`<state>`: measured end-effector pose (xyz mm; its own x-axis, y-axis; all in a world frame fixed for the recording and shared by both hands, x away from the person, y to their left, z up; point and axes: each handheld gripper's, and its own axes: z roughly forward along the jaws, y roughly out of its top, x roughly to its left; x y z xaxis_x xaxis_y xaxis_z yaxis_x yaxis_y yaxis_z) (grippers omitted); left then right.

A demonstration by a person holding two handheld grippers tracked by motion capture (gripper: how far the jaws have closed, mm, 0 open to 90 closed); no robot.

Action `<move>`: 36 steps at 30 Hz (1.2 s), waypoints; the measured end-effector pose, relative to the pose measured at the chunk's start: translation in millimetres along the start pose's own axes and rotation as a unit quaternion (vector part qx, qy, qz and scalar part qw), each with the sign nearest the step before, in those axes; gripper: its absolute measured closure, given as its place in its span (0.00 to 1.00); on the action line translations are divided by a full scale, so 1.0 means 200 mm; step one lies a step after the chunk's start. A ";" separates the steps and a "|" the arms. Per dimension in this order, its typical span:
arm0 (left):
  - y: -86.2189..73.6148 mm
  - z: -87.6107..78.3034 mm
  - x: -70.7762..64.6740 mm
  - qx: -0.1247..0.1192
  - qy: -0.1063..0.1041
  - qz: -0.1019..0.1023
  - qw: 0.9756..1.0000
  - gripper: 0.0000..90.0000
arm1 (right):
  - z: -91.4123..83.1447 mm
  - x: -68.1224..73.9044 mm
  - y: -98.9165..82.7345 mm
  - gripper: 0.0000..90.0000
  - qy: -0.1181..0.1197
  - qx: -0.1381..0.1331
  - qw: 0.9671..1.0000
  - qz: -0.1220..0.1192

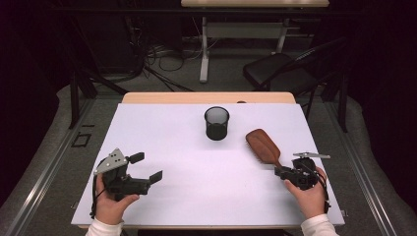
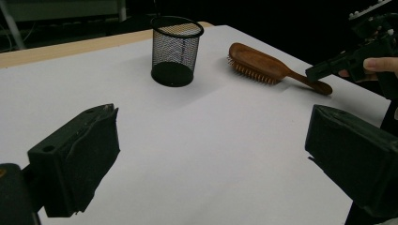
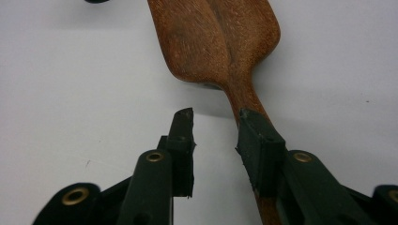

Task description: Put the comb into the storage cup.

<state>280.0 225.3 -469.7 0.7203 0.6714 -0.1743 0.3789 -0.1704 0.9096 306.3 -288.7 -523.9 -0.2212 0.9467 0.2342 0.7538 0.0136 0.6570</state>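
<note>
While the right tool (image 3: 213,126) hovers low over the white bench (image 1: 196,191), its two black jaws stand narrowly parted with bare bench showing between them. In the right gripper view one jaw lies over the thin handle of the one brown wooden hairbrush (image 3: 220,42), and the other jaw stands clear of it to the side; nothing is pinched between them. From the high view, the hairbrush (image 1: 262,145) lies flat on the bench, back up and bristles down, its oval head stretching away from the right tool (image 1: 281,170) toward the middle of the bench and its handle end reaching the jaw tips. A hand (image 1: 309,196) in a white sleeve holds this tool from below.

Beyond the brush head, farther from the right tool and well apart from it, stands one black wire-mesh cup (image 1: 217,123), upright, its round mouth open to the top.

Across the bench, well apart from brush and cup alike, the left tool (image 1: 146,167) sits in the other hand (image 1: 112,204), its two jaws spread wide and holding nothing. In the left gripper view the two jaw pads (image 2: 77,159) frame bare white bench, with the cup (image 2: 176,51) and the hairbrush (image 2: 263,65) far ahead of them, the brush to the right of the cup.
</note>
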 end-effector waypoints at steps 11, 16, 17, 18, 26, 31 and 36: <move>0.00 0.00 0.00 0.001 -0.001 0.001 1.000 0.04 | 0.00 0.02 0.03 0.62 0.008 0.014 1.000 -0.017; 0.00 0.00 0.00 0.001 0.000 0.000 1.000 0.04 | -0.01 0.01 0.05 0.58 0.014 0.020 1.000 -0.014; 0.00 0.00 0.00 0.001 0.000 0.000 1.000 0.04 | -0.01 0.01 0.05 0.58 0.014 0.019 1.000 -0.016; 0.00 0.00 0.00 0.001 -0.001 0.001 1.000 0.04 | -0.01 0.01 0.05 0.56 0.012 0.020 1.000 -0.017; 0.00 0.00 -0.01 0.001 -0.002 0.003 1.000 0.04 | -0.05 0.00 0.08 0.52 0.009 0.019 1.000 -0.016; 0.00 0.00 0.00 0.000 -0.003 0.001 1.000 0.04 | -0.07 0.00 0.09 0.51 0.012 -0.001 0.999 -0.053; 0.00 0.00 -0.01 0.002 -0.002 0.001 1.000 0.04 | -0.08 0.00 0.11 0.49 0.021 0.001 0.997 -0.077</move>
<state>279.1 224.3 -470.1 0.7235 0.6683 -0.1730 0.3793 -0.1754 0.9085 311.9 -293.6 -497.8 -0.3591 0.9194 0.1604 0.7099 0.1575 0.6864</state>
